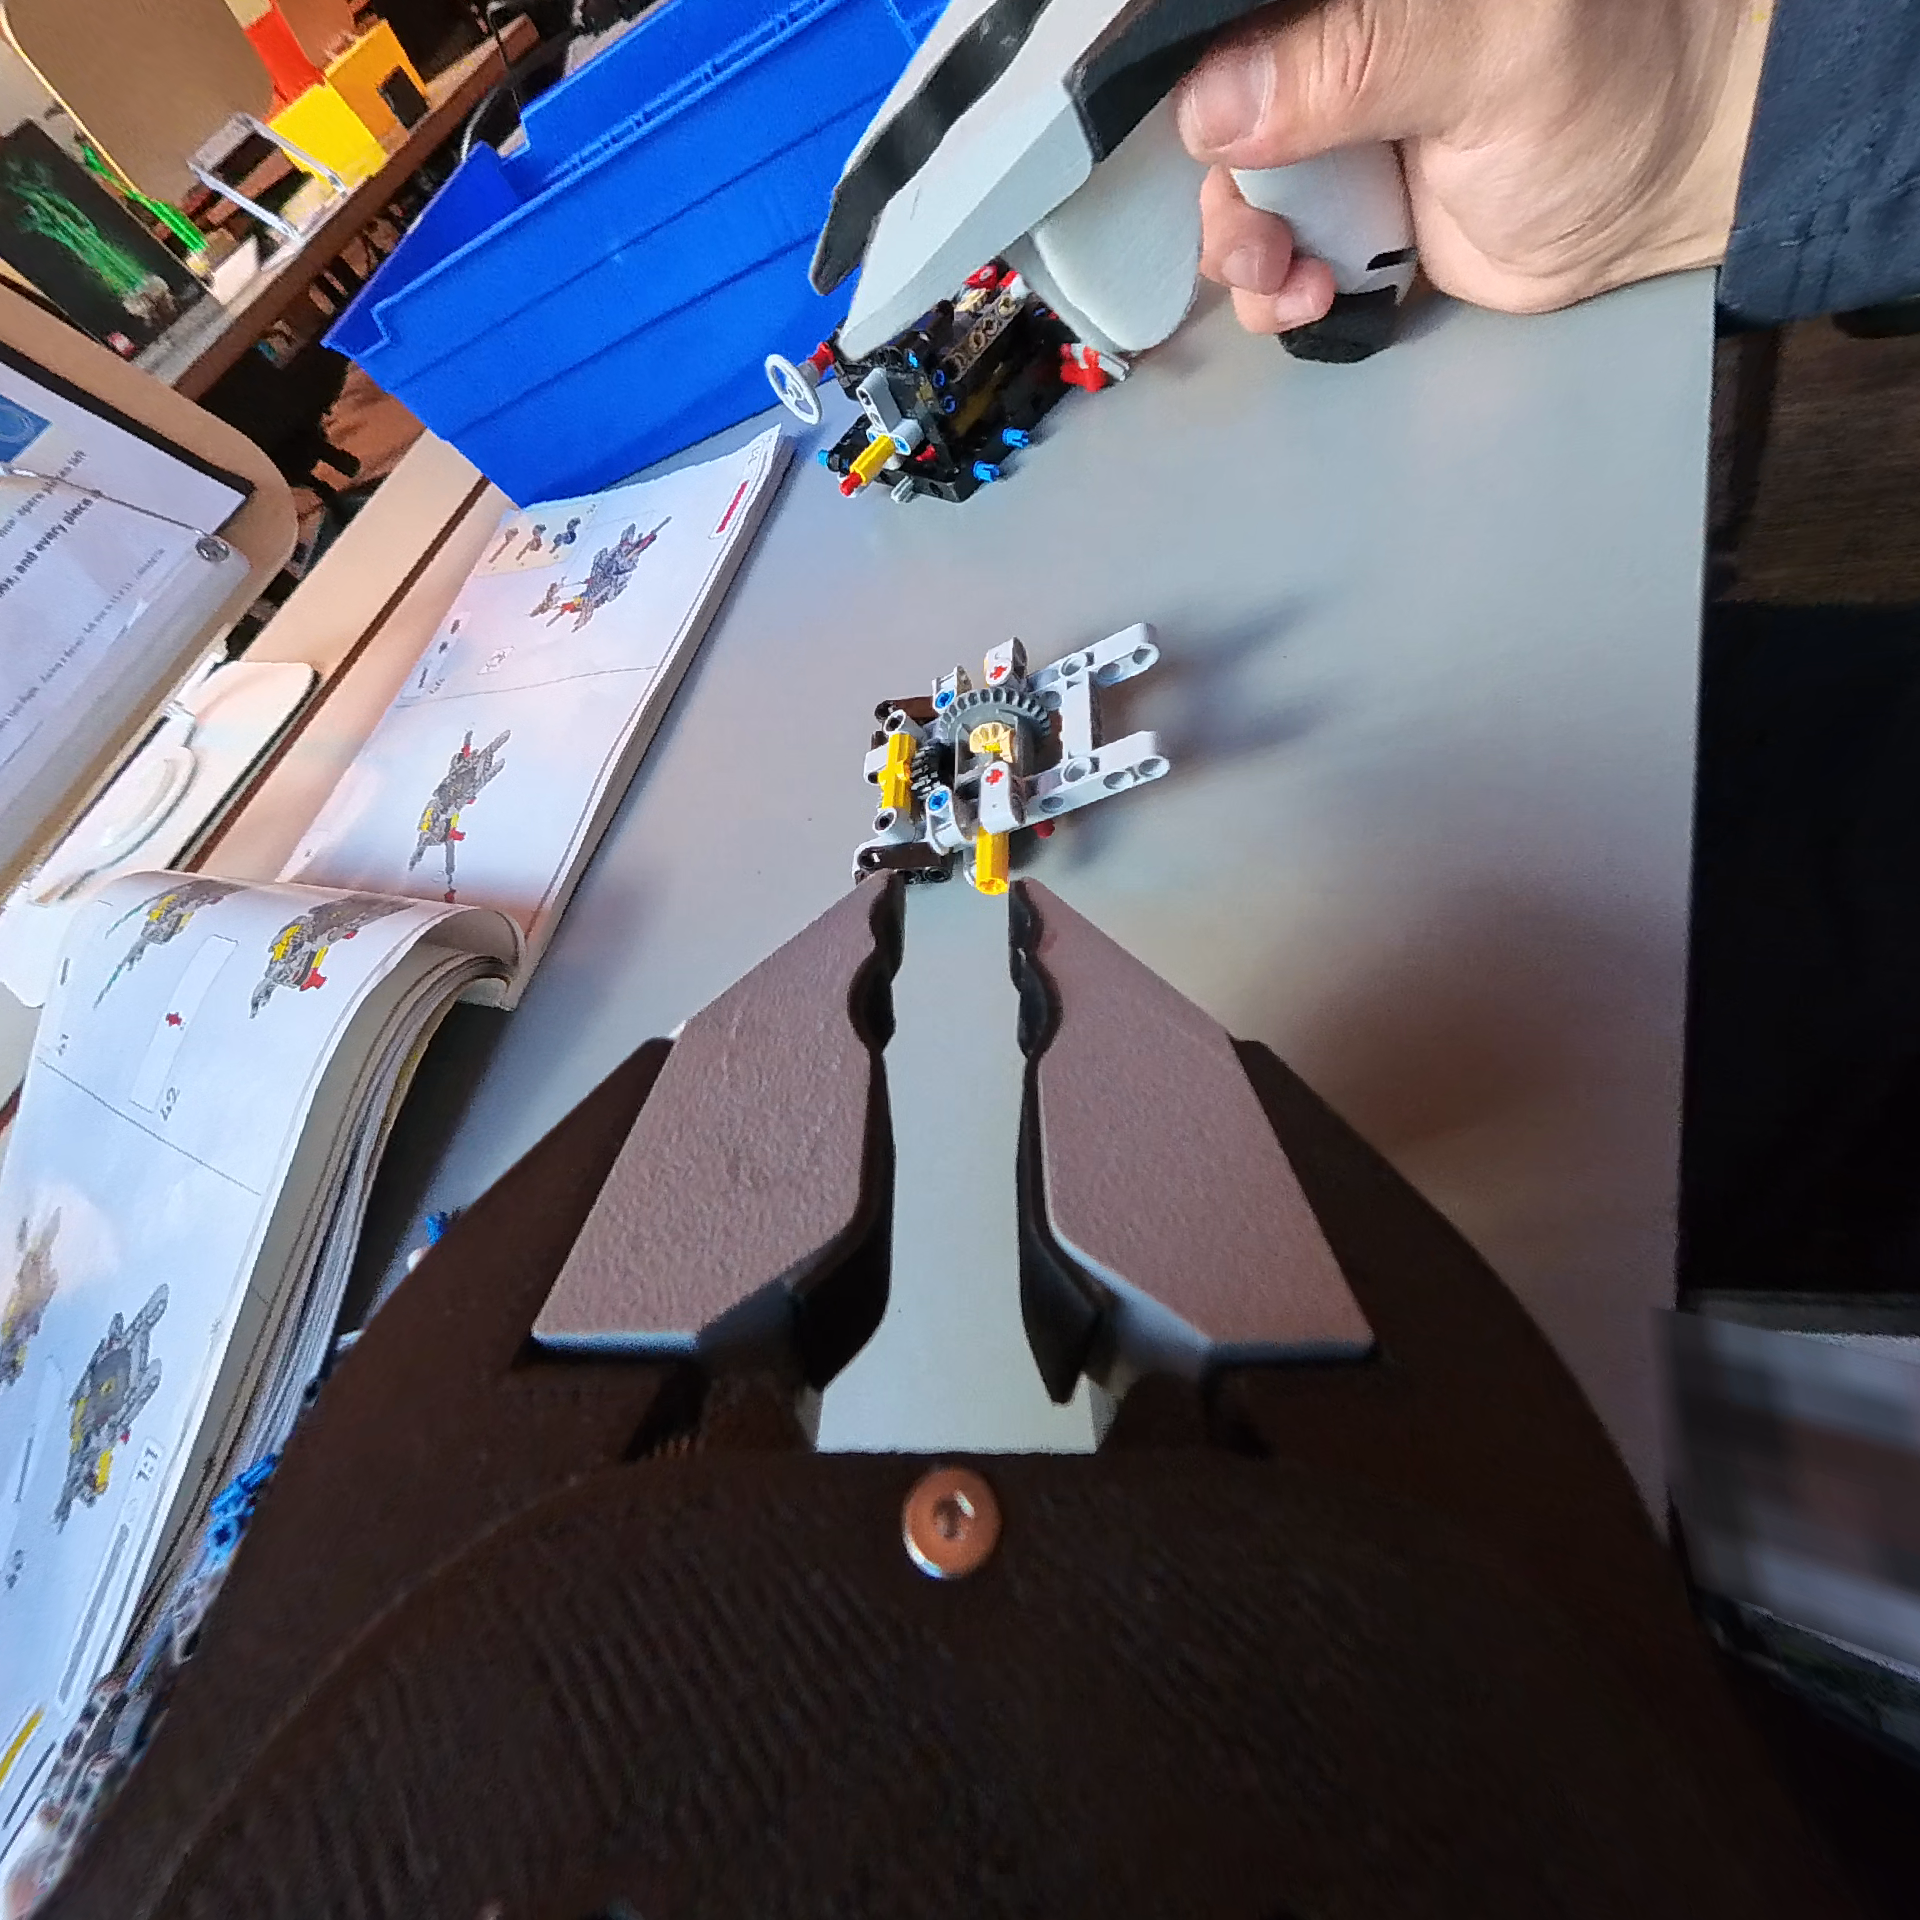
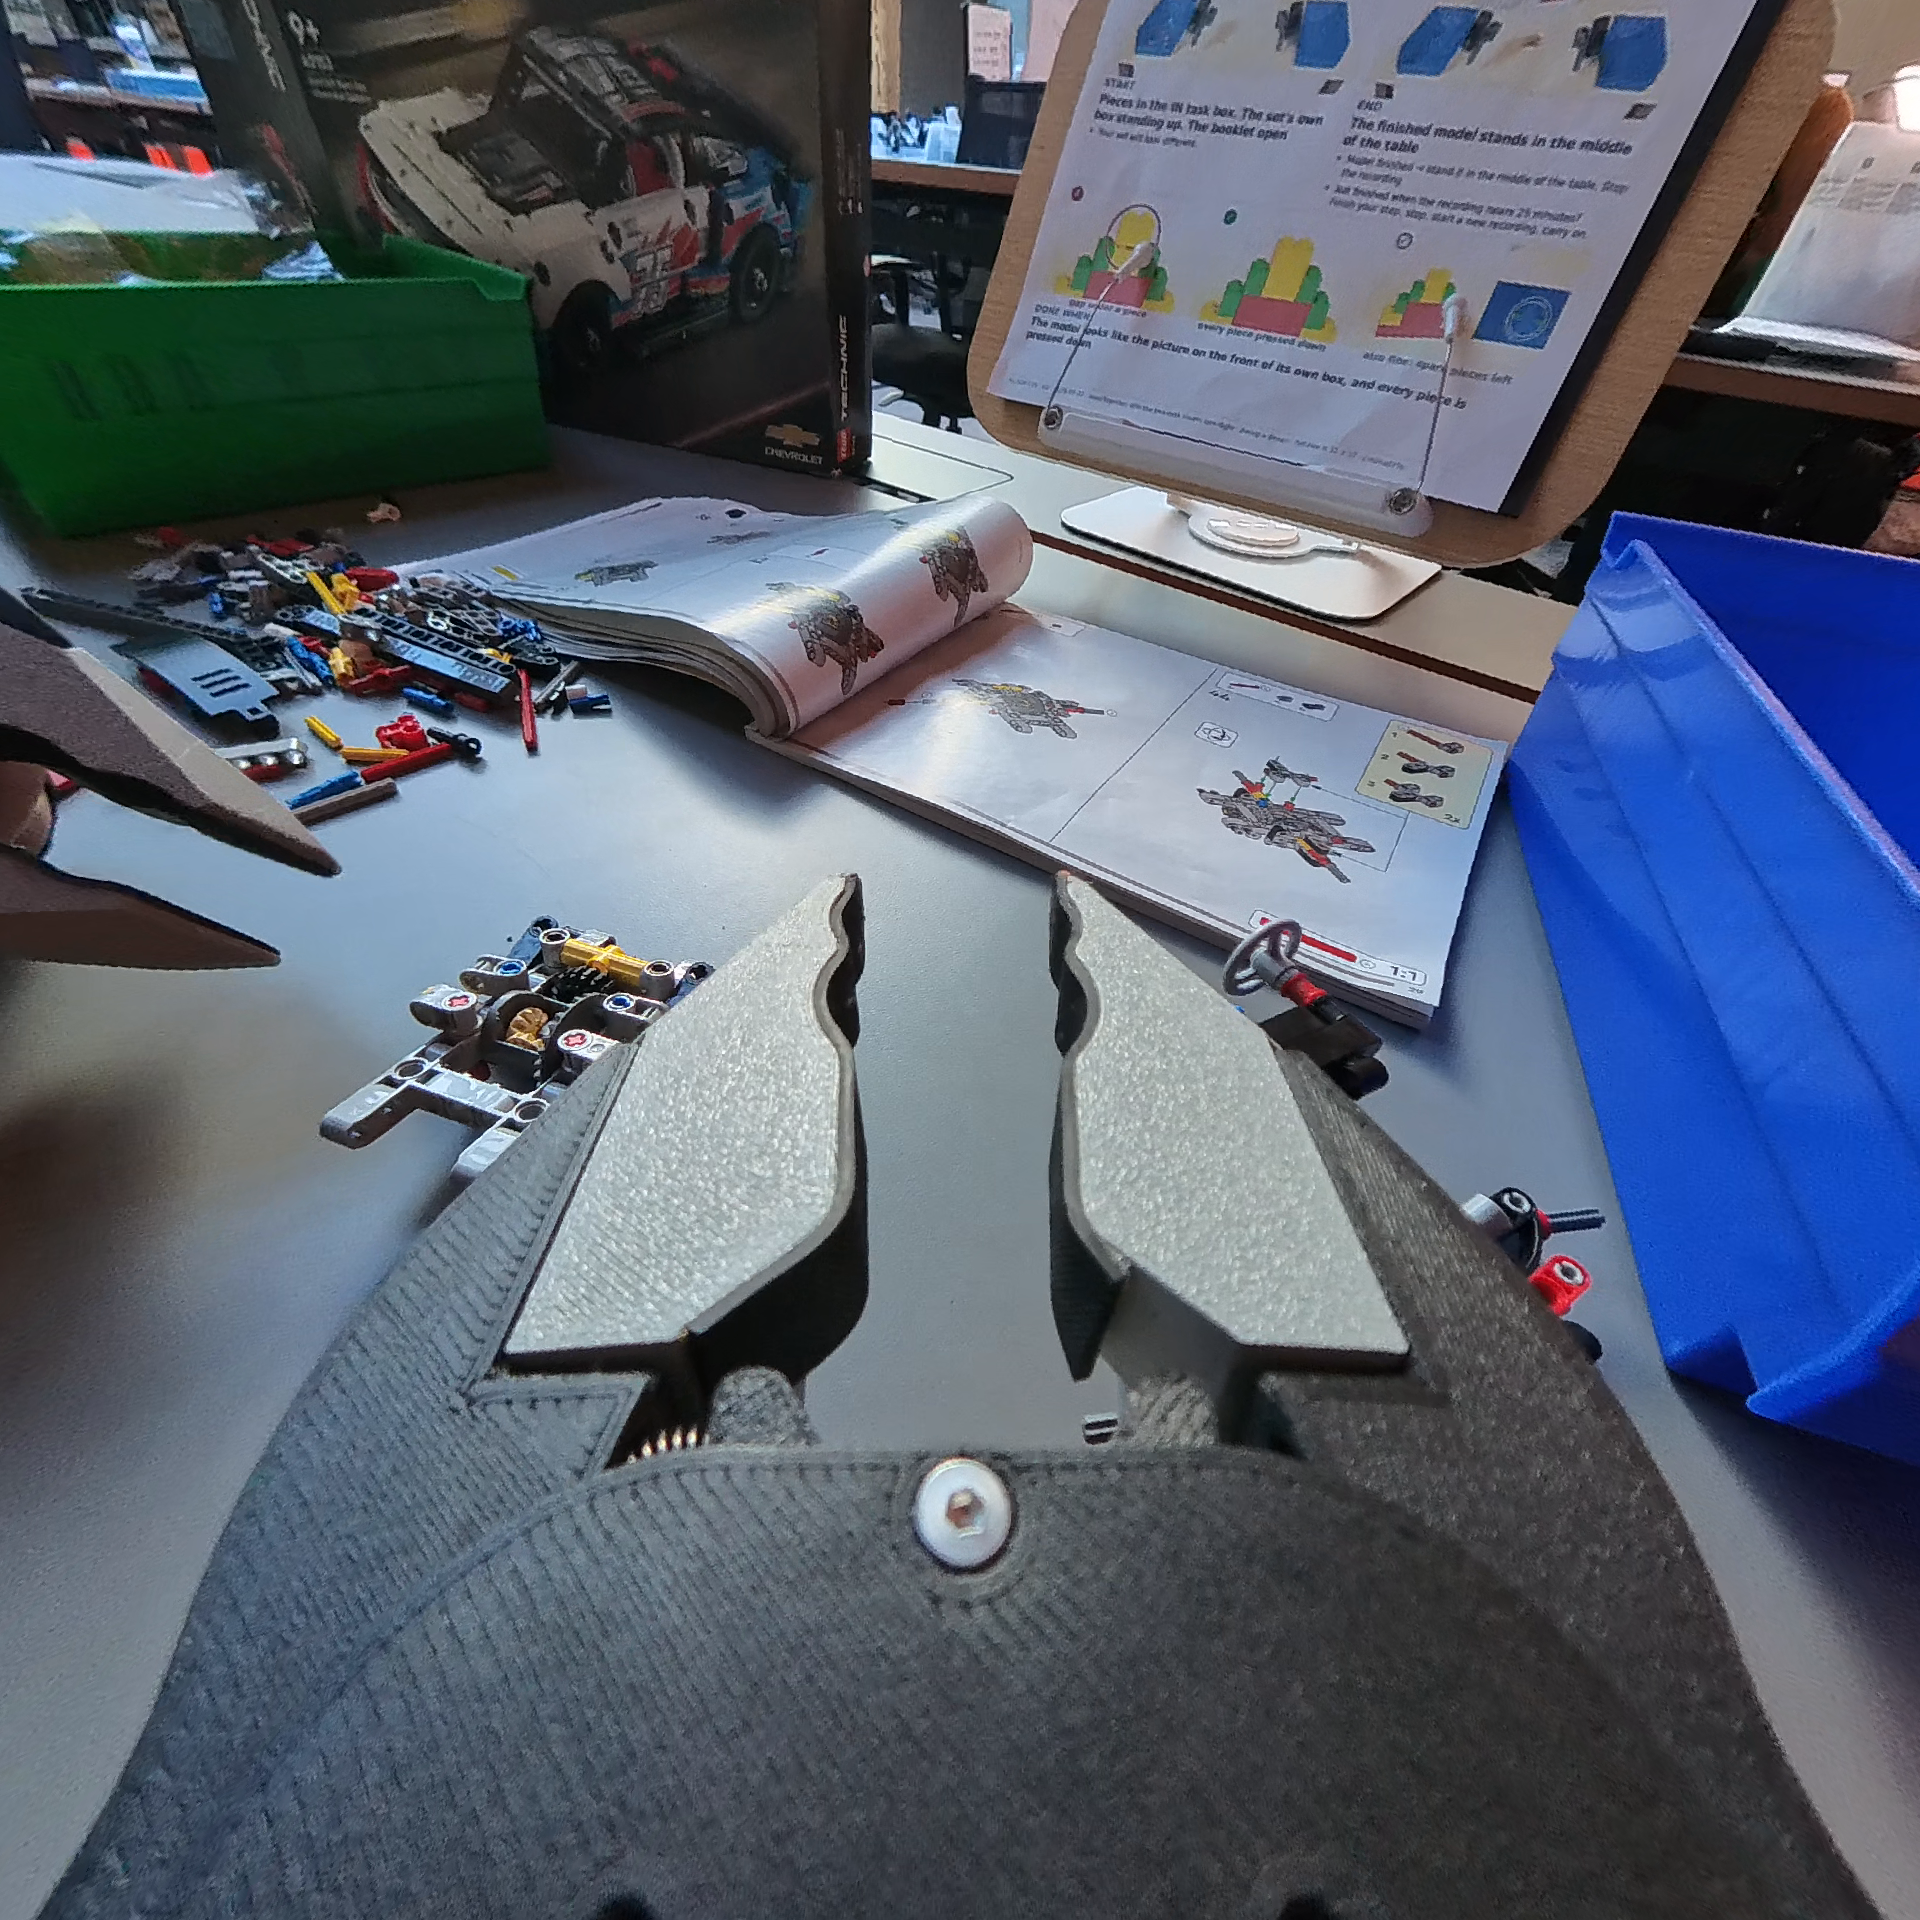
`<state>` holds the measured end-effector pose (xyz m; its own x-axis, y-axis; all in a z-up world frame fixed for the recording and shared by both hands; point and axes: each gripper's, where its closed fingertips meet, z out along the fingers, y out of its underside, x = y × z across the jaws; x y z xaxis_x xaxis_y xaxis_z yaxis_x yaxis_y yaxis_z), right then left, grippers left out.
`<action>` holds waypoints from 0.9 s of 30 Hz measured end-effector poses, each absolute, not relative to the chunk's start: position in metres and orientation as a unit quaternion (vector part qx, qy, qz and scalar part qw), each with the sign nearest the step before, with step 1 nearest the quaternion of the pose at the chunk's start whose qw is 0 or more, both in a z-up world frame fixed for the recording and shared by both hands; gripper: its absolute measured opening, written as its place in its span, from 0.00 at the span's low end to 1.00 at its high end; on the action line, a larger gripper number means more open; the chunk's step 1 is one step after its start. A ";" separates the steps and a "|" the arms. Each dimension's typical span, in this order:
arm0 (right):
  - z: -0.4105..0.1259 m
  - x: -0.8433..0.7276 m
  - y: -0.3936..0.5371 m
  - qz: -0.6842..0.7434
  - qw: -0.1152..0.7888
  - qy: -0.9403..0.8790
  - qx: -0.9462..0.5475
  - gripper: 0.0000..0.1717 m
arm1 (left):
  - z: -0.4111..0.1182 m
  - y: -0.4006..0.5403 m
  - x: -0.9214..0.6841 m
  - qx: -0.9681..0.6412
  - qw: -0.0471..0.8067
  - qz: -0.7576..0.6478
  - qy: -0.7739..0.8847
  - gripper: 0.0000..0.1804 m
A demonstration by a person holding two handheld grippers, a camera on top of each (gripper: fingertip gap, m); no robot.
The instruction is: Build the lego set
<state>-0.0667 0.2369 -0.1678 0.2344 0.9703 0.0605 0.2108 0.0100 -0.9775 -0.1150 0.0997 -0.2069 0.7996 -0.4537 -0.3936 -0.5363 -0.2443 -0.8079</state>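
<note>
My left gripper (image 1: 954,885) is open with nothing between its brown fingers, low over the grey table (image 1: 1351,831). Just past its tips lies a light-grey gear assembly (image 1: 1003,753) with yellow pins; one yellow pin (image 1: 992,857) lies close to the right fingertip. The assembly also shows in the right wrist view (image 2: 520,1023), with the left gripper (image 2: 301,914) to its left. My right gripper (image 2: 956,894) is open and shows only table between its fingers. A black assembly with a small grey wheel (image 2: 1262,951) lies under its right finger. In the left wrist view the right gripper (image 1: 987,338), held by a hand (image 1: 1455,135), hovers over that black assembly (image 1: 935,405).
An open instruction booklet (image 2: 1143,748) lies behind the assemblies, also in the left wrist view (image 1: 582,675). A blue bin (image 2: 1745,935) stands at the right. Loose parts (image 2: 364,644), a green bin (image 2: 260,384), the set's box (image 2: 644,208) and a sheet stand (image 2: 1351,260) stand farther back. There is about 15 cm between the tips of the two grippers.
</note>
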 end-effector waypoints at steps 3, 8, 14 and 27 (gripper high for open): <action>-0.168 -0.067 0.237 0.371 0.511 -0.494 -0.597 0.19 | -0.209 0.099 -0.114 -0.784 0.526 0.053 0.325 0.09; -0.167 -0.066 0.237 0.372 0.513 -0.492 -0.596 0.19 | -0.218 0.097 -0.110 -0.779 0.508 0.090 0.357 0.08; -0.165 -0.066 0.236 0.377 0.515 -0.493 -0.591 0.19 | -0.228 0.094 -0.102 -0.763 0.488 0.142 0.400 0.05; -0.160 -0.065 0.230 0.385 0.529 -0.498 -0.569 0.17 | -0.236 0.096 -0.104 -0.766 0.468 0.167 0.408 0.03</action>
<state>-0.0654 0.2295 -0.1597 0.2080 0.9741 0.0883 0.1597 0.0552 -0.9856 -0.1040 0.0956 -0.2359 0.6119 -0.4680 -0.6376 -0.7810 -0.2300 -0.5806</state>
